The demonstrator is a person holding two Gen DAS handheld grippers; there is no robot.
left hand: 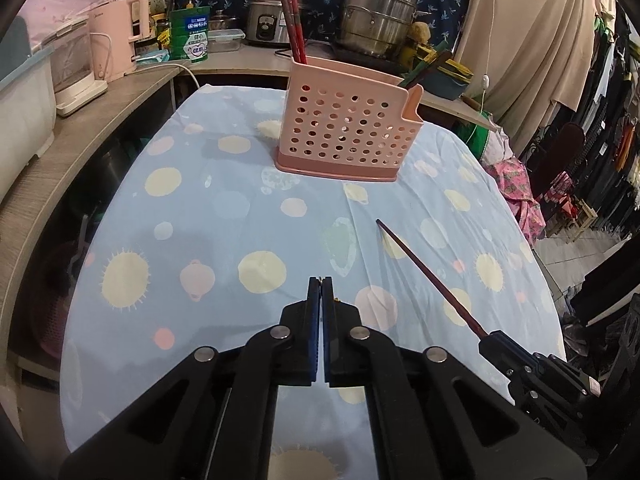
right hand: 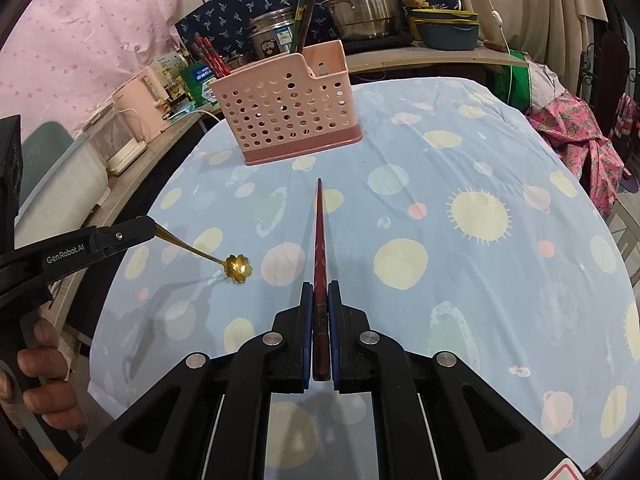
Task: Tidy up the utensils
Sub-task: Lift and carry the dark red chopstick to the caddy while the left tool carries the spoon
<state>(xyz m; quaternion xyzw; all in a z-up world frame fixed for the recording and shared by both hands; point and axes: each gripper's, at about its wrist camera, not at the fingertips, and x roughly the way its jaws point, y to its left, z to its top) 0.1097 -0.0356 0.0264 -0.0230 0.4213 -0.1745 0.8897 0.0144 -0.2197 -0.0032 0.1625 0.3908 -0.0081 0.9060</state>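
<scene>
Left tool (right hand: 150,229) pinches spoon (right hand: 237,268); handle hidden, seemingly.

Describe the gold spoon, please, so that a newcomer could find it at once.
On the blue spotted tablecloth, look in front of the pink basket. Left of the red chopstick, the left gripper holds the spoon: the only gold thing, with a flower-shaped bowl.

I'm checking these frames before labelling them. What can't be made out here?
- Gold spoon: absent from the left wrist view, its own closed fingers hide the handle.
- Pink holder: contents masked by its perforated wall in both views.
- Chopstick: rear end buried between the right gripper pads.
- Green can: label too small.
</scene>
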